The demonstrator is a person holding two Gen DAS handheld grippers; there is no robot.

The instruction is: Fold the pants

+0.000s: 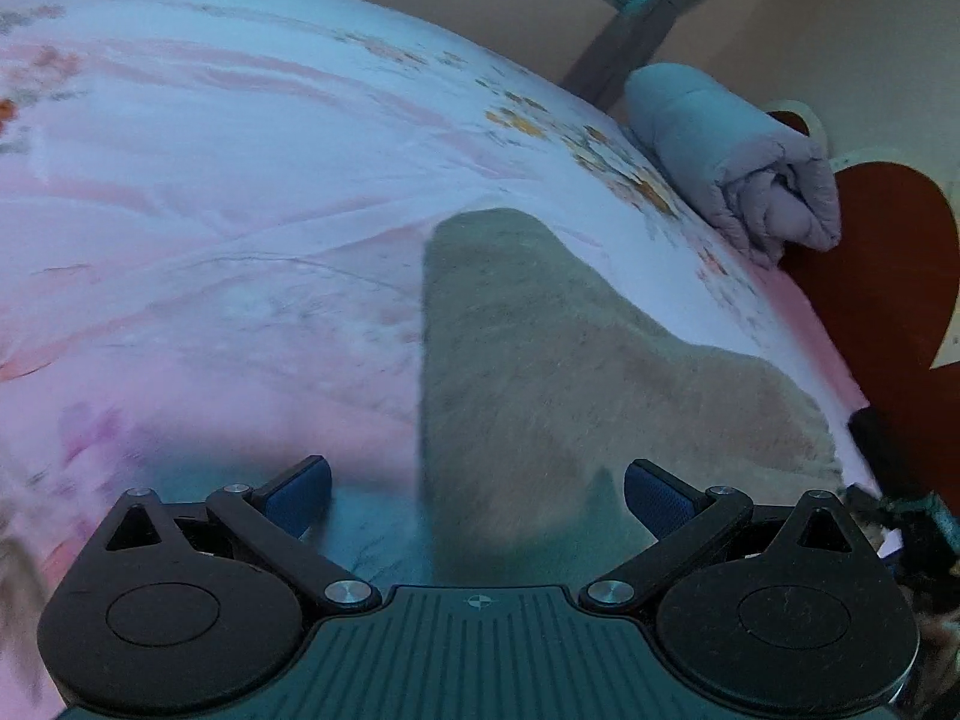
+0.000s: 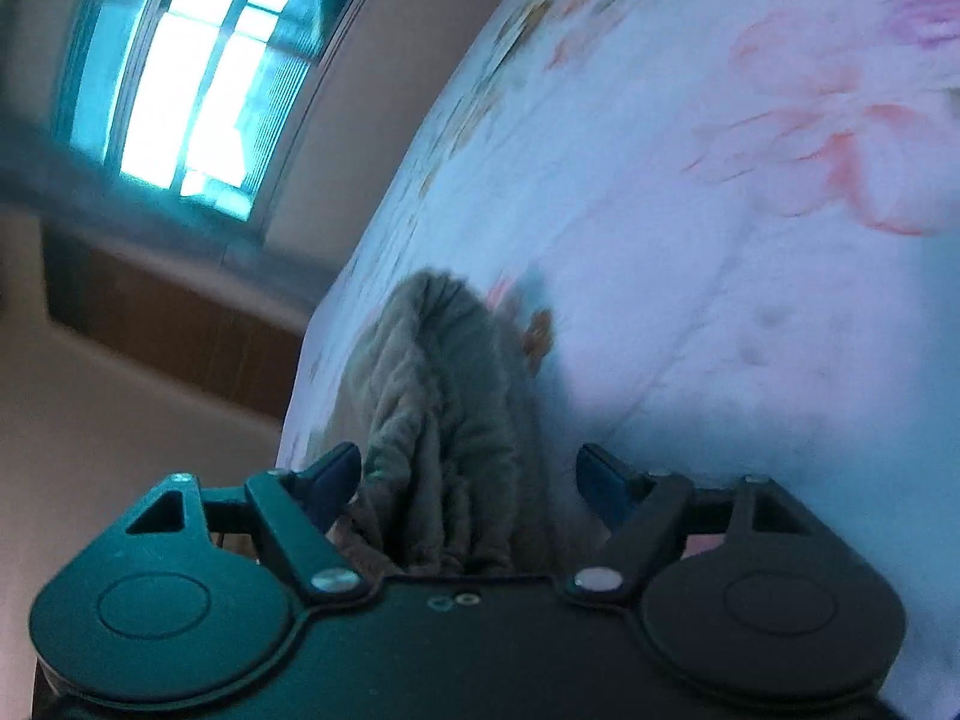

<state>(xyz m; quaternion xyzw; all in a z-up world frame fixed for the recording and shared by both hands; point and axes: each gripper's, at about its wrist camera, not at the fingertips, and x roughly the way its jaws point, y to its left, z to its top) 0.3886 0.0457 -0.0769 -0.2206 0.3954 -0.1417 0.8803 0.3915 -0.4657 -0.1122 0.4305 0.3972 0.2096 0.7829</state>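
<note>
Left gripper [image 1: 477,492] hangs over the pants [image 1: 540,348], jaws wide apart, empty; right gripper [image 2: 468,480] jaws spread wide around bunched pants [image 2: 444,408].

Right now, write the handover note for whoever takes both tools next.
Left tool: open, holding nothing, poised over the grey pants.
Right tool: open, bunched pants fabric between its fingers, not clamped.
Pants lie on the floral bedsheet, flat in the left view, rumpled near the bed edge in the right view. Rolled blanket sits by the headboard.
Done: cannot tell any finished fold.
Left: grip, fold, smooth.
</note>
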